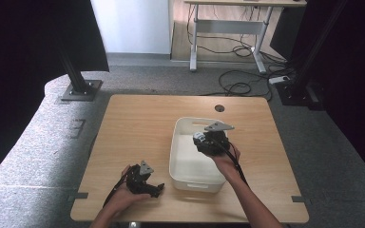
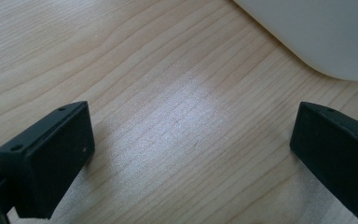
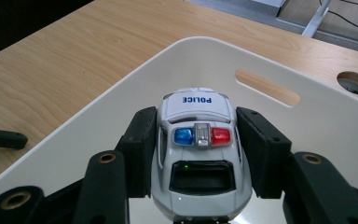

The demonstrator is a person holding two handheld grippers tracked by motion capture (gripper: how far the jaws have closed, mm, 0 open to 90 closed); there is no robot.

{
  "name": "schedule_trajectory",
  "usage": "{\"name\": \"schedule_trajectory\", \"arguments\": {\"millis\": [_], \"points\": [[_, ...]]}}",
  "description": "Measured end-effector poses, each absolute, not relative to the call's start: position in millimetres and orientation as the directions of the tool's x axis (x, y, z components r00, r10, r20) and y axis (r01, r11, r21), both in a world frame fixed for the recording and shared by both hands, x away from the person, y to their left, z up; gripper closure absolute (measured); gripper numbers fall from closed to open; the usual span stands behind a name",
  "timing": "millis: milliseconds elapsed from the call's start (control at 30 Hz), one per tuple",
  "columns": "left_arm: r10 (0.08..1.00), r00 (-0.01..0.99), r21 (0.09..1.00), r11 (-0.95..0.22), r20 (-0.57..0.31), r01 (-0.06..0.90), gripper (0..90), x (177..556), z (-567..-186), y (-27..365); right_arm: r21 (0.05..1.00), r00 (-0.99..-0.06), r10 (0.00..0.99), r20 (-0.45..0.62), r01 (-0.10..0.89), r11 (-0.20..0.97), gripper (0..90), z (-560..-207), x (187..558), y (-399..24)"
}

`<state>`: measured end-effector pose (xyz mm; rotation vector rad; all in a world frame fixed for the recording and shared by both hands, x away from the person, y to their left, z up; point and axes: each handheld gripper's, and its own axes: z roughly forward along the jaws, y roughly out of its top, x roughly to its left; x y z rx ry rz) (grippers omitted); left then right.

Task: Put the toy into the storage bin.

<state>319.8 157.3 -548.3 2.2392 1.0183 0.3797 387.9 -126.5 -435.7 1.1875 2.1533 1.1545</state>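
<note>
Left gripper (image 1: pixel 156 189) resting on the wooden table (image 1: pixel 138 123) just beside the white bin (image 1: pixel 183 168), jaws spread with nothing between them, right gripper (image 3: pixel 196 154) pinching a toy police car (image 3: pixel 199 154) by its sides above the bin's inside

Even indoor light, soft glare on table (image 2: pixel 186 112), dark corners, perhaps slightly soft focus
</note>
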Motion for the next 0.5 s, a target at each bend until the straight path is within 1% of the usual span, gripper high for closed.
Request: {"name": "schedule_trajectory", "arguments": {"millis": [500], "points": [[0.754, 0.657, 0.659, -0.492, -0.004, 0.568, 0.0, 320, -548, 157, 0.810, -0.549, 0.835, 0.025, 0.501, 0.306, 50.2, -441, 399, -108]]}}
